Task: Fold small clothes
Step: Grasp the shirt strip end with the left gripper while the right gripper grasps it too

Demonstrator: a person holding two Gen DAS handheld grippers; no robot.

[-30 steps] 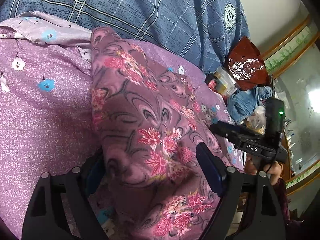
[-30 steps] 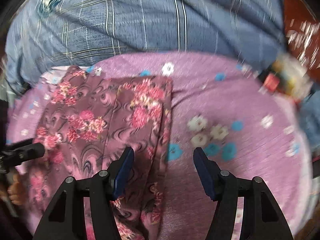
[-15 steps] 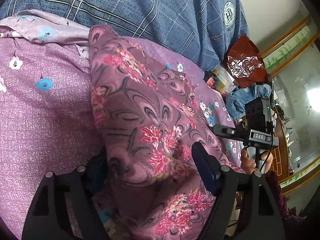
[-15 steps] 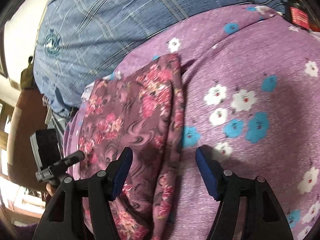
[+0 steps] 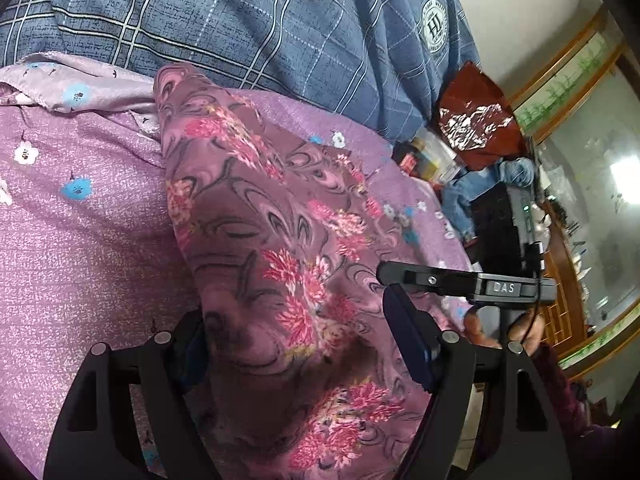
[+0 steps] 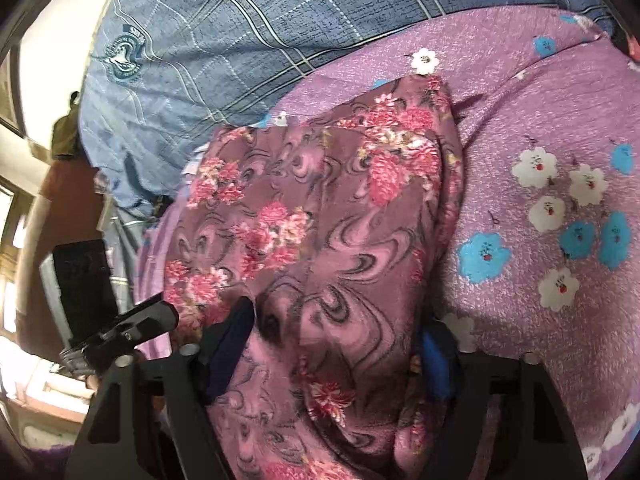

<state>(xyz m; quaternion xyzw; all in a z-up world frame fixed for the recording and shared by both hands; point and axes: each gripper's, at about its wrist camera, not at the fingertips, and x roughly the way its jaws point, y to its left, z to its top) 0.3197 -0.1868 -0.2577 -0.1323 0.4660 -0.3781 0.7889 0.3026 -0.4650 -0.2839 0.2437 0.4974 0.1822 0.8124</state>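
A folded maroon floral garment point(image 5: 280, 220) lies on a purple flowered sheet point(image 5: 80, 260). My left gripper point(image 5: 294, 312) straddles its near end. One pad is buried under the cloth's left edge and the other presses its right side. The jaws are closing and the fabric bunches between them. In the right wrist view the same garment point(image 6: 320, 220) fills my right gripper point(image 6: 338, 320). Those jaws are also closing, with both pads squeezing the bundle's sides. The right gripper's finger point(image 5: 432, 278) shows beside the left one, with a hand point(image 5: 524, 332) on its handle.
A person in a blue plaid shirt point(image 5: 240, 20) stands right behind the sheet point(image 6: 540, 120). A red foil bag point(image 5: 476, 128), small jars and a blue cloth point(image 5: 480, 188) crowd the right side. The left gripper's finger point(image 6: 136, 324) juts in at the left.
My right gripper swung left from the sheet and the garment's edge onto the garment, which now fills its jaws. The left jaws narrowed a little on the cloth.
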